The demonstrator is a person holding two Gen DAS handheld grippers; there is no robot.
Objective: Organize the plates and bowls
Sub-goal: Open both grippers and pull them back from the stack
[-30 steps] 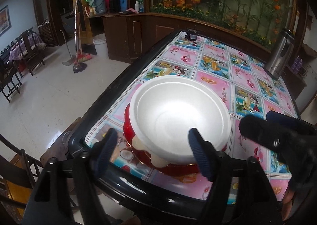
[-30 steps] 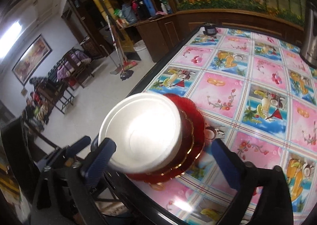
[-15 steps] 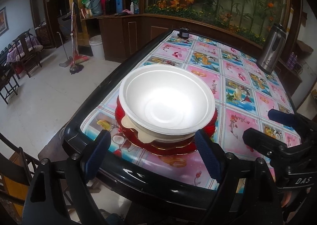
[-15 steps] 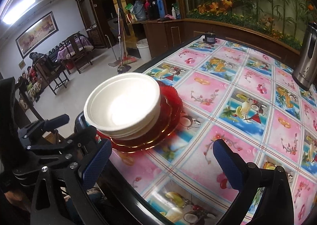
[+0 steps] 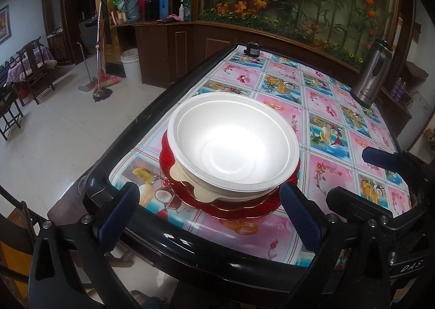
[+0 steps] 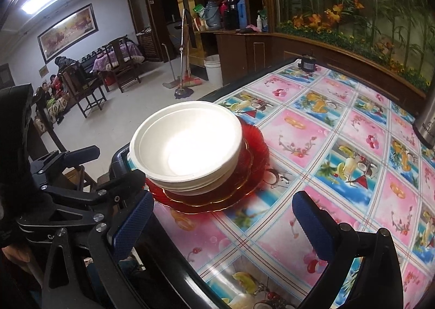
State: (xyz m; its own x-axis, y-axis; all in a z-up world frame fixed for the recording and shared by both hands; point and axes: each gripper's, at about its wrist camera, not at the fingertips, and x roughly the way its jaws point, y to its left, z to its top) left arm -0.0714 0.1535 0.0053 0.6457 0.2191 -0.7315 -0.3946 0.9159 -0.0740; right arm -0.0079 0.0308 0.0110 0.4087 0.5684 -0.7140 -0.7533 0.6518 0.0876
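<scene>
since the earlier frame the left gripper has let go of the white bowls and backed off toward the table edge; its jaws have just been opening, now spread wide w/ nothing between them, blue pads short of the stack. bowls sit nested, centred on the red plates, near the front-left corner of the table w/ its fruit-print cloth. right gripper is to the right of the stack, also wide apart & empty, over bare cloth. steel flask stands far right, well apart from the stack.
</scene>
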